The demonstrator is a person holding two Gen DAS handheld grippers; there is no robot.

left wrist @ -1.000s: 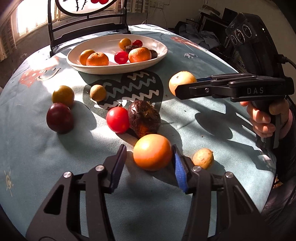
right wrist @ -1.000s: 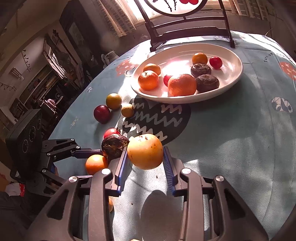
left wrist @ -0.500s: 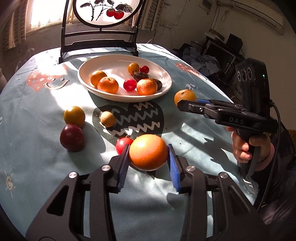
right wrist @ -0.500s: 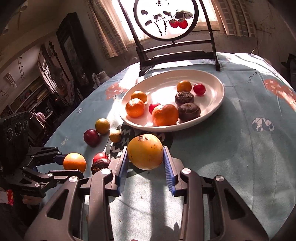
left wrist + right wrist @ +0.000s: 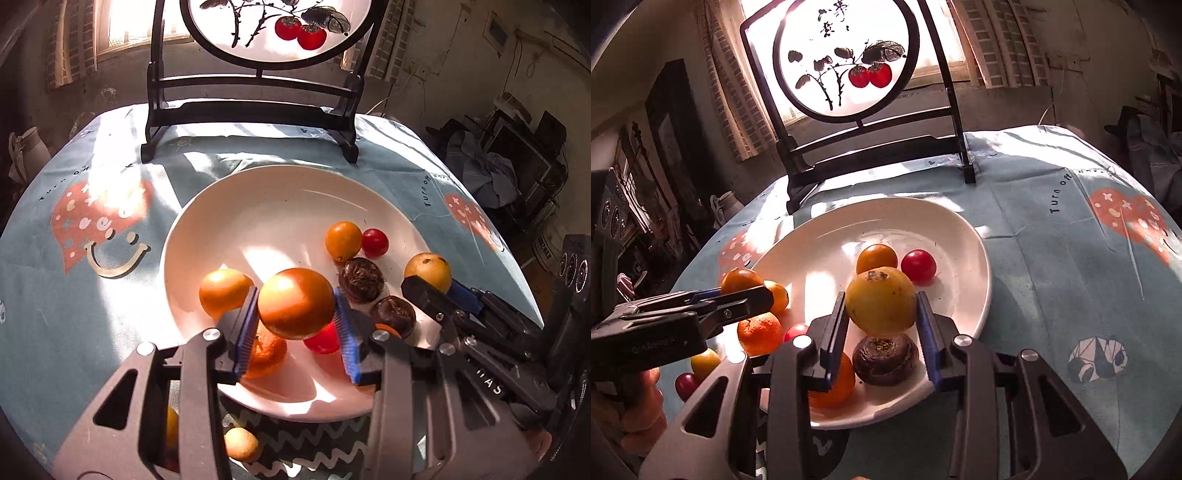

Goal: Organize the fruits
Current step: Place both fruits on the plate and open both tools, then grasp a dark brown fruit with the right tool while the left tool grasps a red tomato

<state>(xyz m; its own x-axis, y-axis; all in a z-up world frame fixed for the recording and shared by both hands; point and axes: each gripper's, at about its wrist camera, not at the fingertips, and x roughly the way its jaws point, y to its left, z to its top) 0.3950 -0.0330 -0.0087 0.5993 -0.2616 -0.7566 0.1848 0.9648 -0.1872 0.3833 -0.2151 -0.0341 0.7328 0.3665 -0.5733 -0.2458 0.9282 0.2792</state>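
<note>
left gripper (image 5: 295,328): black two-finger tool, blue pads clamped, tilted downward
right gripper (image 5: 882,325): black, blue pads clamped, tilted downward
hand (image 5: 639,413): wrapped around left gripper's handle

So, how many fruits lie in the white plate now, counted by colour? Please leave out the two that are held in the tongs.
In the white plate:
Orange fruits: 4
Red fruits: 2
Dark brown fruits: 2
Total: 8
Left out: big orange fruit in the left tongs, yellow fruit in the right tongs.

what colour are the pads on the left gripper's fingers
Blue, ridged pads, clearest in the left wrist view.
</note>
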